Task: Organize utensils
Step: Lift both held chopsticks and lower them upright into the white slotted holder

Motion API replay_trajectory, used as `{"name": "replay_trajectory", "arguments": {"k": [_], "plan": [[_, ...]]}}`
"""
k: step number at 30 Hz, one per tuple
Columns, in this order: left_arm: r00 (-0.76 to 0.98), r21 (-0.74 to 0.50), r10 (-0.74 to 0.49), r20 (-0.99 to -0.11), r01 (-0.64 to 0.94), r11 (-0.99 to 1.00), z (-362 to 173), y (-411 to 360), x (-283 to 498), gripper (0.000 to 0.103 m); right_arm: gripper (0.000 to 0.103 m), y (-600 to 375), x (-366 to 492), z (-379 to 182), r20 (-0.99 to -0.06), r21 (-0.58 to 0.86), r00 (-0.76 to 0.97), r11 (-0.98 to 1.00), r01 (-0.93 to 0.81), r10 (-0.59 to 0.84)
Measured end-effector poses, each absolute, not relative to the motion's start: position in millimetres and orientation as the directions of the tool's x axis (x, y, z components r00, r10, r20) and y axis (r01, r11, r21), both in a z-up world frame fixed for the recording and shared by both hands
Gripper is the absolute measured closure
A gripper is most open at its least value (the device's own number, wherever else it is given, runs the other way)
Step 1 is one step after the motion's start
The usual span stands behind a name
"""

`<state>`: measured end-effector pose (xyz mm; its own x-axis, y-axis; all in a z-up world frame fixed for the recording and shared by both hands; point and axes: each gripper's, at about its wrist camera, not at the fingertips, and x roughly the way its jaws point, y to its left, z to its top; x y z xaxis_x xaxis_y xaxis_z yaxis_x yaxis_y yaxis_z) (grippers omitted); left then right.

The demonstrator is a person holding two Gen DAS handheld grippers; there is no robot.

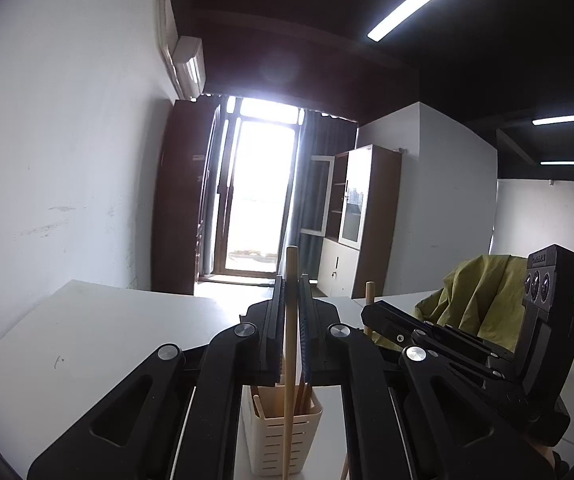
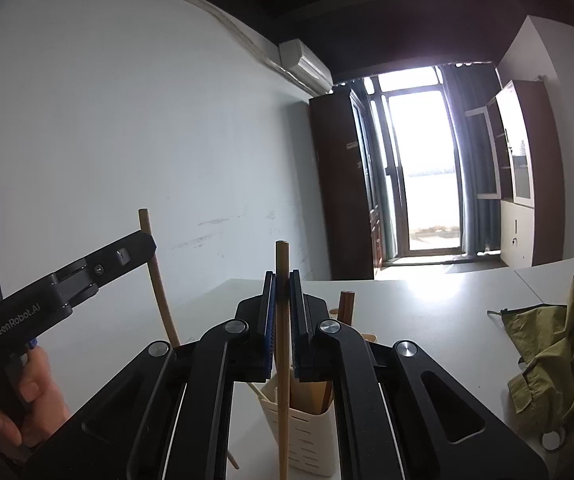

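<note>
My left gripper (image 1: pixel 291 284) is shut on a pale wooden utensil handle (image 1: pixel 291 258) that stands upright and runs down in front of a cream slotted utensil holder (image 1: pixel 303 440). My right gripper (image 2: pixel 283 276) is shut on a second pale wooden handle (image 2: pixel 282 400), upright above the same holder (image 2: pixel 315 436). Each gripper shows in the other's view: the right gripper (image 1: pixel 369 314) with its stick (image 1: pixel 369 292), the left gripper (image 2: pixel 149 244) with its curved stick (image 2: pixel 159 284). The holder contains several wooden utensils, among them a dark brown handle (image 2: pixel 346 304). The lower ends of both held sticks are hidden.
The holder stands on a white table (image 1: pixel 99 332) beside a white wall. An olive-green garment (image 2: pixel 559 360) lies on the table to the right, also seen as a green garment (image 1: pixel 483 292). A person's hand (image 2: pixel 35 392) grips the left tool. A bright glass door and cabinets stand beyond.
</note>
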<state>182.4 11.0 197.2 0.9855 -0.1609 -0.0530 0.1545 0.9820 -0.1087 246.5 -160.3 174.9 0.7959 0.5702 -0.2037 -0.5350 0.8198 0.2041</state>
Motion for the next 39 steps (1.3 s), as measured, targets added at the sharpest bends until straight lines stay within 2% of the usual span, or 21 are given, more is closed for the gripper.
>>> {"name": "replay_trajectory", "arguments": {"k": [9,19,24,31,39], "plan": [[0.984,-0.140,-0.145,0.100,0.159,0.977,206.8,11.8,182.9,0.097,0.096,-171.3,253.6,185.9,-0.062,0.229,0.822,0.810,-0.540,0.566],[0.973,-0.152,-0.105,0.206,0.138,0.979,204.5,7.2,184.2,0.097,0.096,-176.0,256.9,192.4,0.096,0.236,0.815,0.782,-0.577,0.572],[0.972,-0.157,-0.081,0.222,0.117,0.981,201.3,4.9,189.2,0.097,0.096,-178.4,251.1,195.6,0.203,0.209,0.799,0.772,-0.600,0.566],[0.978,-0.161,-0.051,0.201,0.084,0.983,195.9,7.8,202.3,0.097,0.096,-174.3,263.2,185.0,0.211,0.180,0.796,0.778,-0.602,0.568],[0.993,-0.141,-0.045,0.111,0.060,0.988,179.8,7.9,230.5,0.097,0.096,-165.9,282.1,164.4,0.128,0.175,0.817,0.798,-0.576,0.562]]}}
